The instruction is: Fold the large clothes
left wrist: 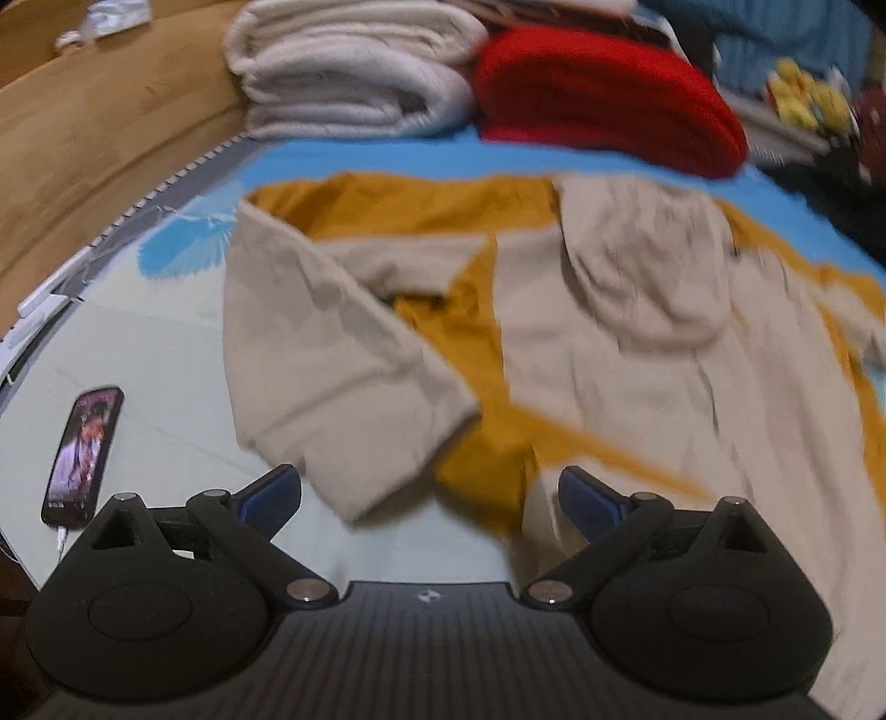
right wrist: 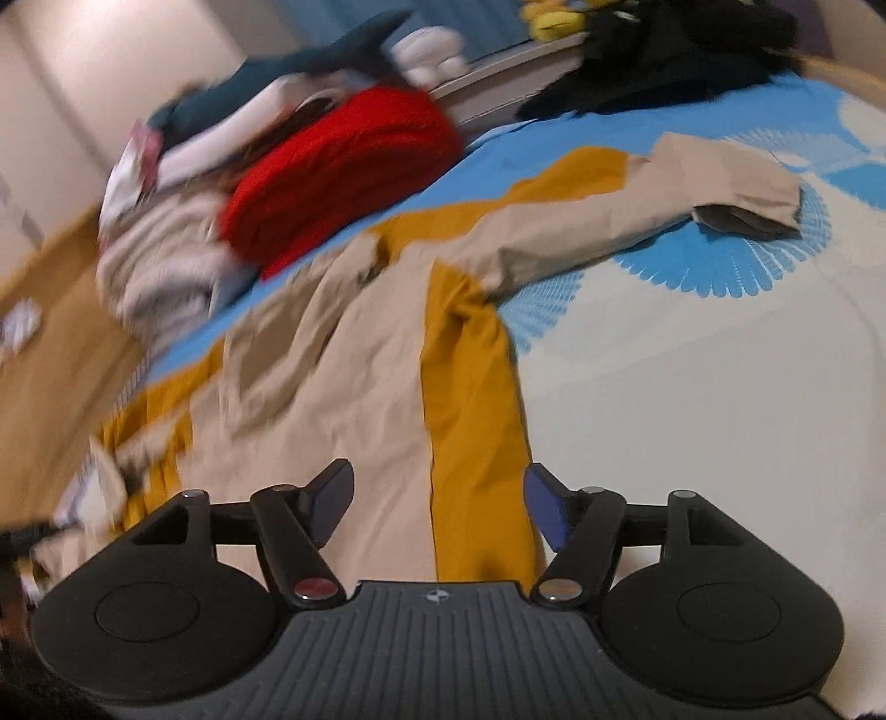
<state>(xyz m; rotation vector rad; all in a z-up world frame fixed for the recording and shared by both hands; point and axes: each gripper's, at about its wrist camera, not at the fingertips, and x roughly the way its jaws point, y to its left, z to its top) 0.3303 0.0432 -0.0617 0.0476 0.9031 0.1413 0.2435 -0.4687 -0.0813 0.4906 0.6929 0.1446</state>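
- Scene: a bed covered by a pale sheet [left wrist: 166,354] with a blue fan-pattern print, wooden floor off to one side. Both views are motion-blurred.
- Stacked at the far edge of the bed: a folded cream-white blanket [left wrist: 354,72] and, just beside it, a folded red knit garment [left wrist: 603,99]. Dark clothes [right wrist: 681,50] are piled further along, not sorted as far as can be told.
- A black smartphone with a lit screen [left wrist: 83,454], cable attached, is seen lying on the sheet, well apart from the work.
- Task item: a large beige and mustard-yellow hooded jacket [left wrist: 554,332] is spread flat mid-bed, hood lying over the body.
- In the left view one beige sleeve [left wrist: 332,354] is already folded in across the front.
- In the right view the other sleeve [right wrist: 692,183], dark-lined cuff at its end, is stretched out over the blue print, not folded yet.
- The left gripper [left wrist: 429,493] is seen with jaws spread wide, nothing between the pads, hanging over the hem near the folded sleeve.
- The right gripper [right wrist: 437,498] is likewise spread, nothing pinched; the mustard front panel [right wrist: 470,387] lies beneath it, contact not evident.
- Progress judged: early to middle. One sleeve in; second sleeve, hood and the body folds are left.
- Stacking with the finished pile is presumably last.
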